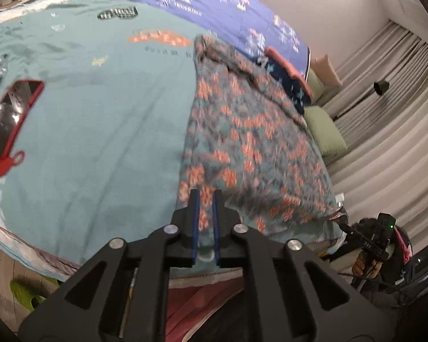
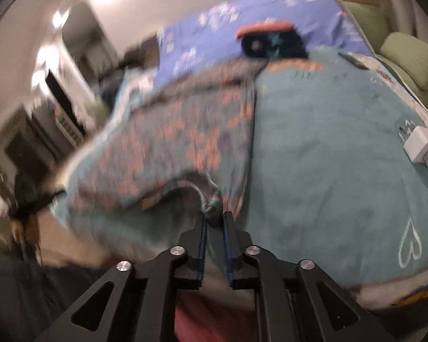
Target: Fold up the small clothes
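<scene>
The floral garment (image 1: 242, 131) lies spread on the teal bedspread (image 1: 100, 131), its near edge at both grippers. The left gripper (image 1: 205, 196) pinches that hem narrowly; the right gripper (image 2: 214, 222) clamps a bunched corner, likely so both can lift it into a fold.

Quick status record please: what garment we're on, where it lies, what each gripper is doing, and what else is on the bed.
garment: floral cloth, spread flat
surface: teal blanket on the bed
left gripper: jaws narrow, around the cloth's near edge
right gripper: jaws narrow, around a bunched corner of the cloth
other items: red-framed mirror; dark folded garment; white box
picture quality: right view blurred
</scene>
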